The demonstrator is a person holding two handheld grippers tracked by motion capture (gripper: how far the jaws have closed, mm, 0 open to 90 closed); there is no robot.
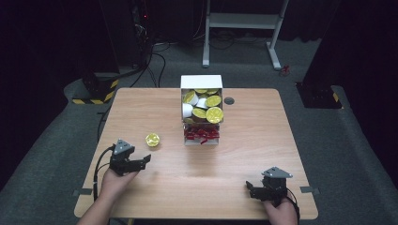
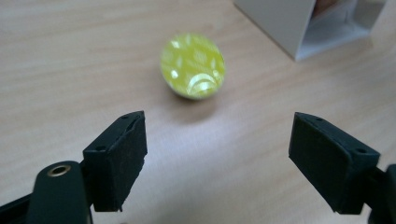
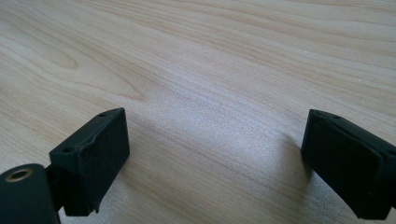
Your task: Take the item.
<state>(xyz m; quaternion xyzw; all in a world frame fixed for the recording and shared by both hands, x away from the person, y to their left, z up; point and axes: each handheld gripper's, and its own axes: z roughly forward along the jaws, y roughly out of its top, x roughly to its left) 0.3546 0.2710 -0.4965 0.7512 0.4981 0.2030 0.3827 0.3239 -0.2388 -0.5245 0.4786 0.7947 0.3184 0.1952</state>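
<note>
My left gripper (image 2: 217, 161) gapes with nothing between its jaws — the yellow-lidded capsule (image 2: 193, 66) lies alone on the table (image 1: 155, 103), just ahead. Beyond it stands the white box (image 1: 202, 110) heaped with capsules. My right gripper (image 3: 215, 163) stands wide over bare wood — well apart.

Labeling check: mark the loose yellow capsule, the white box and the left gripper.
yellow capsule (image 2: 193, 65), left gripper view, foil lid centre.
white box (image 1: 201, 81), high view, top flap.
left gripper (image 2: 217, 154), left gripper view, midway between the open jaws.
</note>
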